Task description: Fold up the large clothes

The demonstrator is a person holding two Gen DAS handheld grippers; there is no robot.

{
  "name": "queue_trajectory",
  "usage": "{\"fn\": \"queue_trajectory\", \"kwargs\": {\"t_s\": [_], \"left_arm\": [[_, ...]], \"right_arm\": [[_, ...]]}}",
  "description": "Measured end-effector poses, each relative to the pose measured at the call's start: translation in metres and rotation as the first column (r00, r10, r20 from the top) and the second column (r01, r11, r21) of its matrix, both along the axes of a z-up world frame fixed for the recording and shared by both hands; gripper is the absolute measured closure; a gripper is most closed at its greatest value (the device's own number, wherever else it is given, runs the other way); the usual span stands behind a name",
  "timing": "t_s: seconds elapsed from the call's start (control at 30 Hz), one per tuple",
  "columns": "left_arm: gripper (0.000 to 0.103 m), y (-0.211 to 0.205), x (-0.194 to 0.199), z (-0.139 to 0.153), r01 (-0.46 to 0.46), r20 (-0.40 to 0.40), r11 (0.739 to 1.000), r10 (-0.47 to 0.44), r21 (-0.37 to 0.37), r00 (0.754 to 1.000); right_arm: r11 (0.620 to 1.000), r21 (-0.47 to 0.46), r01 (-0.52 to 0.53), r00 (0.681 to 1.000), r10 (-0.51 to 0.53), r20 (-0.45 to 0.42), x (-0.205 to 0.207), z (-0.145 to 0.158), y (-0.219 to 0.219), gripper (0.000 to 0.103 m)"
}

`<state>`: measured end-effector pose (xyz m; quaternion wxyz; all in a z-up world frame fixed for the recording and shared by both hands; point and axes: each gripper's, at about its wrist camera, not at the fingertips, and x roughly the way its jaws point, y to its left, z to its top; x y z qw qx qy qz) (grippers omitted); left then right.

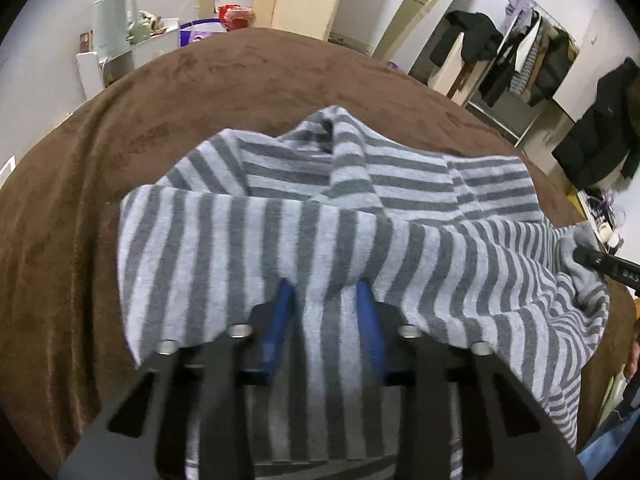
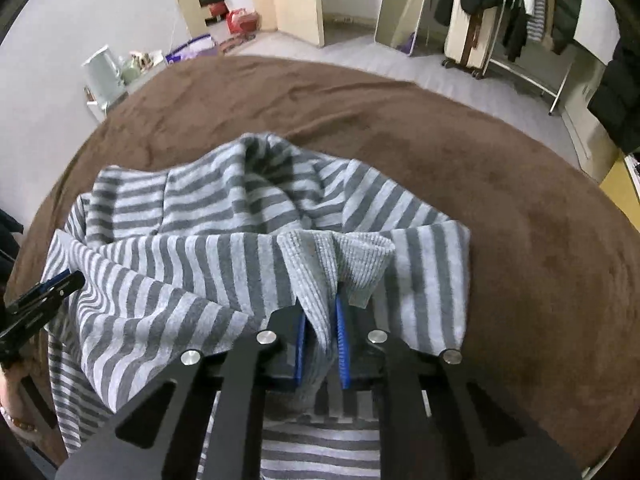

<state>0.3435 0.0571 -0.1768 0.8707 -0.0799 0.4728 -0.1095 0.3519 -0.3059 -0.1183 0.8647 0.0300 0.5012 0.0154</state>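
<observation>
Spread wide, a brown bed [image 2: 520, 208] bearing a rumpled grey-striped garment [image 1: 360, 216], its striped cloth pinched in the left tongs [image 1: 326, 304] and its ribbed hem clamped in the right tongs [image 2: 322, 332].

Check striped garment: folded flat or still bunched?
Bunched: striped garment lies rumpled on brown blanket, both tongs, left and right, gripping it.
</observation>
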Motion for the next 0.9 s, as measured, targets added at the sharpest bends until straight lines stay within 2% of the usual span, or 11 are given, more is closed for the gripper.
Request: {"fn": "queue_trajectory", "kwargs": {"t_s": [0.07, 0.2, 0.4, 0.53, 0.63, 0.73, 0.8, 0.9], "left_arm": [[0.077, 0.001, 0.0, 0.0, 0.001, 0.003, 1.0, -0.001, -0.007, 1.0], [0.092, -0.011, -0.002, 0.008, 0.029, 0.042, 0.996, -0.033, 0.086, 0.999], [0.094, -0.007, -0.002, 0.021, 0.015, 0.075, 0.996, -0.022, 0.093, 0.997], [0.095, 0.002, -0.008, 0.044, -0.055, 0.167, 0.993, 0.036, 0.109, 0.985], [0.095, 0.012, -0.004, 0.054, -0.089, 0.186, 0.993, 0.074, 0.075, 0.98], [0.094, 0.01, 0.007, 0.043, -0.059, 0.12, 0.995, 0.049, 0.082, 0.992], [0.093, 0.006, 0.014, 0.031, -0.035, 0.062, 0.996, 0.03, 0.084, 0.998], [0.085, 0.005, 0.021, 0.016, -0.01, 0.004, 0.996, 0.01, 0.086, 1.0]], "right_arm": [[1.0, 0.003, 0.003, 1.0, -0.003, 0.015, -0.003, 0.004, -0.001, 0.09], [1.0, 0.009, 0.006, 0.998, -0.007, 0.058, -0.01, 0.019, 0.001, 0.091], [0.999, 0.045, 0.015, 0.988, -0.021, 0.155, -0.019, 0.049, -0.001, 0.091], [0.997, 0.07, 0.021, 0.963, -0.038, 0.265, -0.026, 0.077, -0.007, 0.091], [0.996, 0.079, 0.03, 0.95, -0.053, 0.308, -0.029, 0.085, -0.014, 0.091], [0.986, 0.149, 0.07, 0.966, -0.104, 0.235, -0.024, 0.057, -0.032, 0.091], [0.975, 0.192, 0.108, 0.978, -0.139, 0.155, -0.022, 0.024, -0.047, 0.091], [0.966, 0.217, 0.14, 0.985, -0.158, 0.069, -0.022, -0.017, -0.06, 0.091]]}}
